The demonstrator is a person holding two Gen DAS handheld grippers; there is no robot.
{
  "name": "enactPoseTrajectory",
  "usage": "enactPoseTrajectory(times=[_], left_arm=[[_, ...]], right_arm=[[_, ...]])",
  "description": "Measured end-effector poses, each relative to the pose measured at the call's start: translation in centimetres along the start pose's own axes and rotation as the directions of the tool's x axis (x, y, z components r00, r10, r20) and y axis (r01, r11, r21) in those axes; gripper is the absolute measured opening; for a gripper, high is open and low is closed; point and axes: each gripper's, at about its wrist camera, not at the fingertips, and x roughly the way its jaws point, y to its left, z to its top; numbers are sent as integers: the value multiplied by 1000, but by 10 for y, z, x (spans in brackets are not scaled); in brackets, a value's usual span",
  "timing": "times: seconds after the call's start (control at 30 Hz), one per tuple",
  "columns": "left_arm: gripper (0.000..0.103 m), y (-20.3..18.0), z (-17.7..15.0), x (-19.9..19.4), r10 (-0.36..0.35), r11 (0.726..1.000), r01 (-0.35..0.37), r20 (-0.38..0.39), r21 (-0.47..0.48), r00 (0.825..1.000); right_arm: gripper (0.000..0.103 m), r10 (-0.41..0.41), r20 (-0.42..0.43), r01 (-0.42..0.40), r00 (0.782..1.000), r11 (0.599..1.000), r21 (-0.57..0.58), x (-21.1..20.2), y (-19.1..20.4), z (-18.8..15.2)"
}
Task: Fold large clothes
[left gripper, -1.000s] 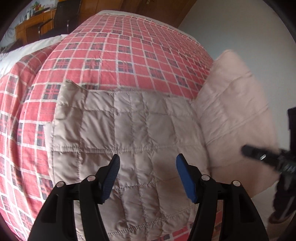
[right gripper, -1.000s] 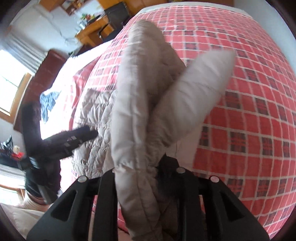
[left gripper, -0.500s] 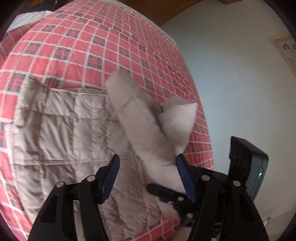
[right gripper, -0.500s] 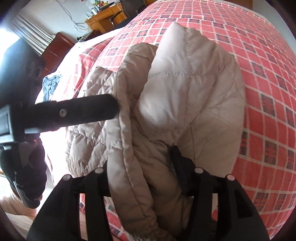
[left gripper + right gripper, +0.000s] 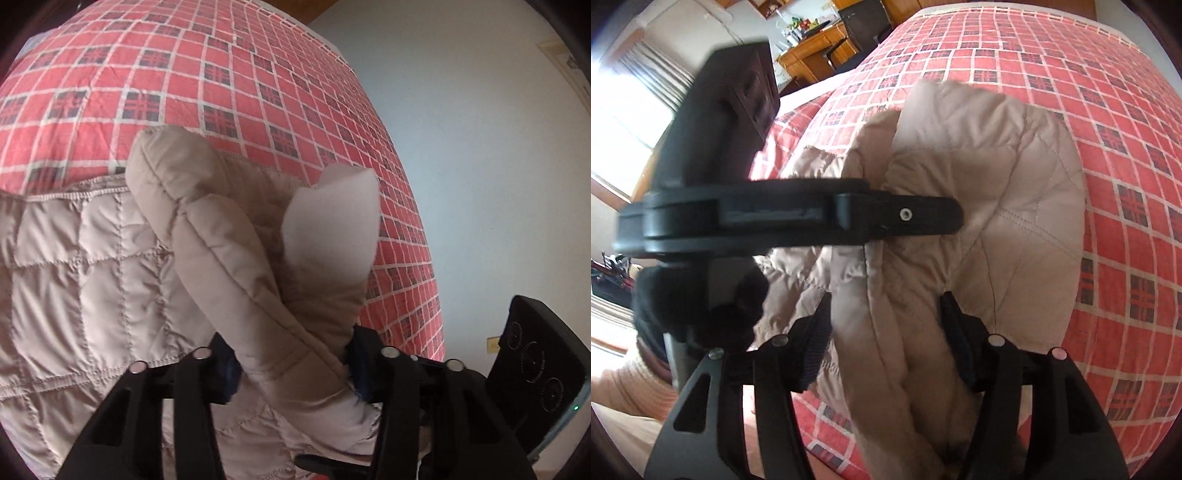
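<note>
A red plaid bed meets a pale wall; wooden desk beside a bright window.

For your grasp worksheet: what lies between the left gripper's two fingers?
A bunched fold of the beige quilted jacket fills the left gripper, seen in the left wrist view.

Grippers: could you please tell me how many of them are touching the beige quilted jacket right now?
2. The left gripper straddles the raised fold of the beige quilted jacket; the right gripper straddles the same bunch nearby.

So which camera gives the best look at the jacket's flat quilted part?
The left wrist view: the jacket lies spread on the bed there. The right wrist view mostly shows its bunched, lifted part.
</note>
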Motion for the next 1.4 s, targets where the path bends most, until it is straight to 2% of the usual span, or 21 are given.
enactPoseTrajectory(times=[0.17, 0.27, 0.33, 0.43, 0.53, 0.63, 0.7, 0.77, 0.87, 0.97, 1.03, 1.13, 1.23, 1.33, 1.4], left_arm=[[25, 19, -8, -7, -35, 999, 36, 14, -35, 999], [21, 33, -12, -16, -91, 994, 93, 23, -58, 996], [17, 34, -15, -18, -118, 991, 120, 37, -50, 992], [14, 22, -15, -26, -161, 987, 161, 59, 0, 985], [13, -7, -11, -40, -236, 969, 229, 74, 92, 969], [12, -28, -8, -60, -282, 949, 264, 90, 173, 955], [12, -32, -8, -77, -318, 935, 293, 105, 198, 942], [12, -29, -10, -98, -323, 930, 289, 132, 228, 937], [12, -8, -14, -124, -327, 931, 286, 167, 227, 930], [12, 31, -20, -138, -312, 944, 280, 193, 177, 930], [12, 65, -27, -143, -315, 947, 293, 198, 131, 928], [13, 111, -34, -134, -349, 937, 344, 190, 56, 918], [16, 145, -35, -116, -332, 941, 338, 174, -1, 927], [19, 168, -44, -98, -289, 954, 298, 154, -36, 945], [24, 174, -46, -98, -294, 950, 306, 164, -55, 942]], right_arm=[[61, 81, 49, -82, 995, 996, 22, -44, -11, -4], [62, 88, 99, -95, 991, 993, 65, -68, -19, -3], [62, 63, 130, -78, 989, 990, 116, -81, -35, 1], [63, 17, 165, -52, 986, 977, 207, -92, -68, -2], [63, -5, 178, -46, 984, 958, 282, -93, -92, -7], [63, -2, 173, -50, 985, 952, 301, -86, -103, -9], [63, 20, 160, -68, 987, 953, 296, -78, -104, -10], [64, 50, 147, -91, 988, 953, 288, -68, -101, -12], [65, 92, 121, -122, 988, 955, 270, -57, -91, -15], [66, 135, 86, -152, 987, 957, 247, -47, -73, -16], [67, 150, 53, -158, 987, 963, 218, -36, -59, -15], [69, 158, 7, -157, 987, 970, 185, -19, -42, -13], [69, 156, -38, -148, 987, 976, 162, -2, -28, -11], [70, 123, -73, -113, 990, 986, 125, 12, -15, -8], [72, 81, -86, -73, 993, 992, 99, 21, -9, -6]])
